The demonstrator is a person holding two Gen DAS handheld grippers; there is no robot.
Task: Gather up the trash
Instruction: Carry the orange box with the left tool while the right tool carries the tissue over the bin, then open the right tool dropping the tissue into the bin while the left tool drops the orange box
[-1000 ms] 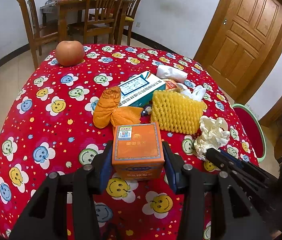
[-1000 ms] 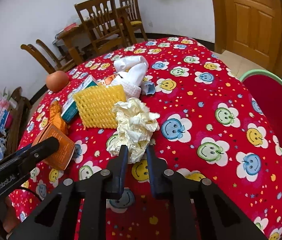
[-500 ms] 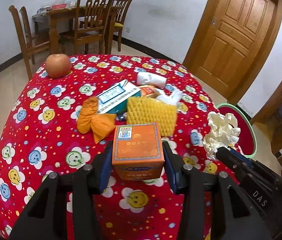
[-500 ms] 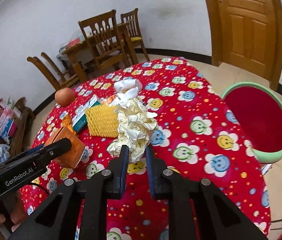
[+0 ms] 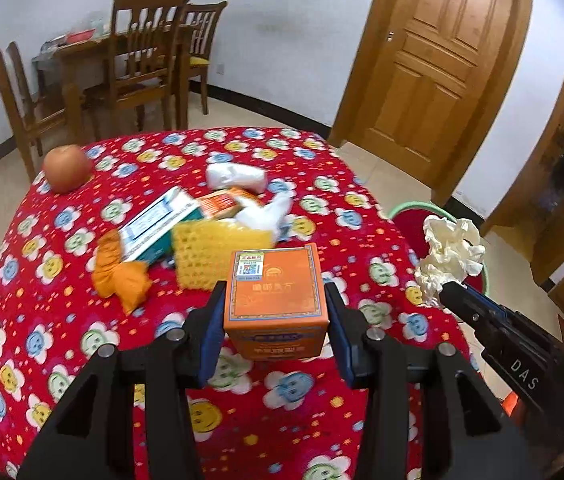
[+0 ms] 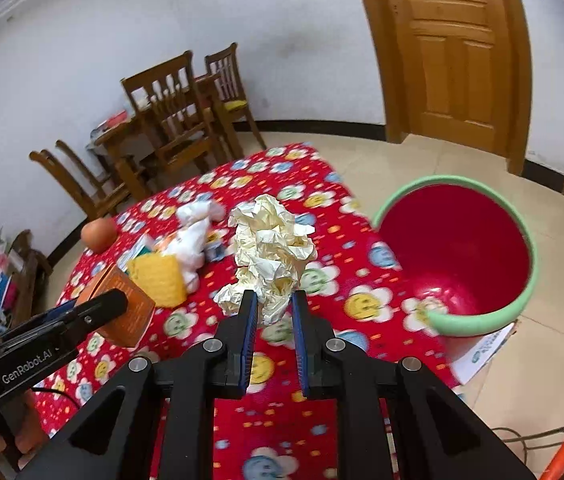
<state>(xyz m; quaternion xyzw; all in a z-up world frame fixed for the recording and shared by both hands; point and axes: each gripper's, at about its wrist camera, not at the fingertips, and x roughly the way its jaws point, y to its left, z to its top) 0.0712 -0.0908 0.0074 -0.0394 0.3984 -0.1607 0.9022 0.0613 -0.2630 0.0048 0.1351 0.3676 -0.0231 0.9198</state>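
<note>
The step in hand seems to be the carrying of two pieces of trash to the bin (image 6: 522,280), the red one with a green rim that stands beside the table at the right of the right wrist view. To do it well, I think each piece must come fully above the red opening before the jaws let go, because the bin is lower than the table (image 5: 62,360) edge and light paper can fall outside. The grip should stay firm on the way, and the two tools should not cross, as they are near each other. The left gripper (image 5: 275,322) is open about a third of its way, and its blue pads press both sides of the orange box (image 5: 276,292), which is lifted above the cloth in the lower centre of the left wrist view. The right gripper (image 6: 275,312) is almost closed, and it pinches the lower end of the crumpled paper (image 6: 272,252), which stands up in the centre of its frame, clear of the table.
</note>
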